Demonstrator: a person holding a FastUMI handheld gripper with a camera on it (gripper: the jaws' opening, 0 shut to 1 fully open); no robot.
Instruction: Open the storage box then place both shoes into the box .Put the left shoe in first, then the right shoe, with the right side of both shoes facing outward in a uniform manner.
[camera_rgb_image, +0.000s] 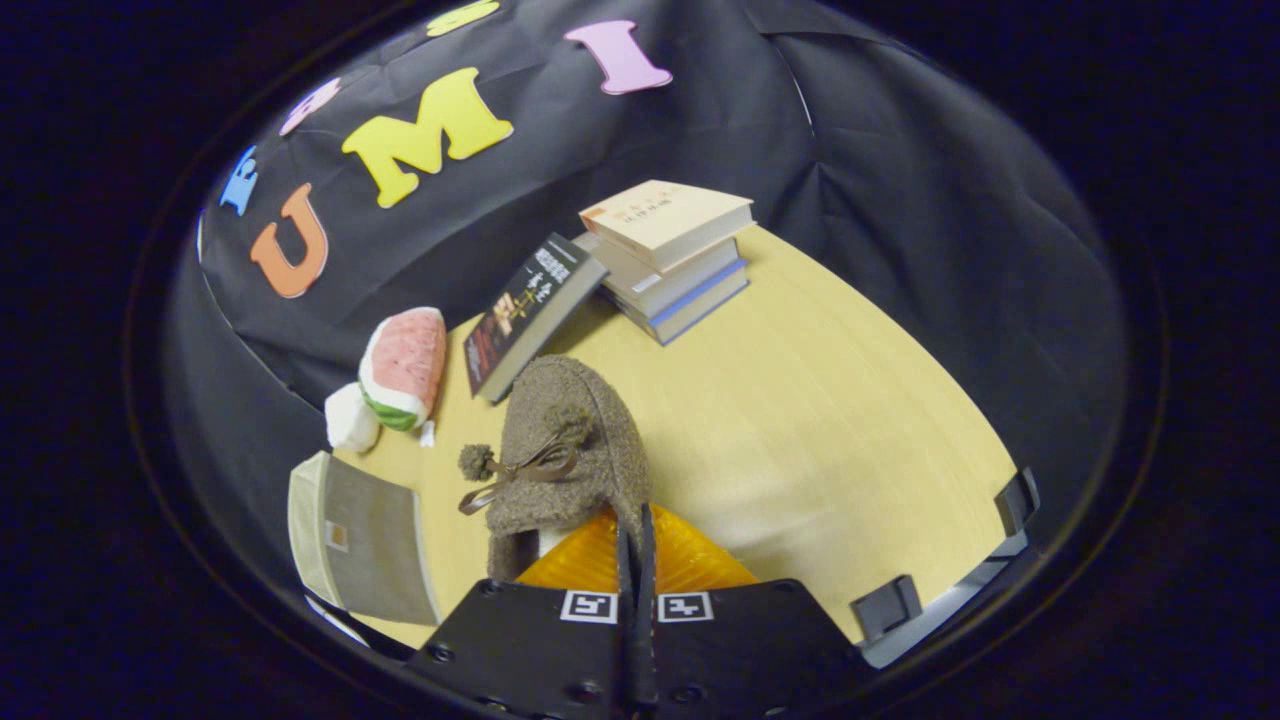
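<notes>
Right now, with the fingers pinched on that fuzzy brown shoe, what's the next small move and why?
Probably carry the brown shoe toward the grey storage box beside it. The gripper looks shut on the shoe's rim, and the shoe appears lifted over the wooden table. I can't tell whether the box is open, so check that before lowering the shoe.

A fuzzy brown shoe (570, 450) (pompom bow on top) hangs lifted beside the grey storage box (362, 540).

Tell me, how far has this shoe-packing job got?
Midway, apparently: the gripper is shut on the rim of a brown fuzzy shoe, carrying it above the wooden table. Which shoe it is I can't tell. It still has to go into the storage box.
</notes>
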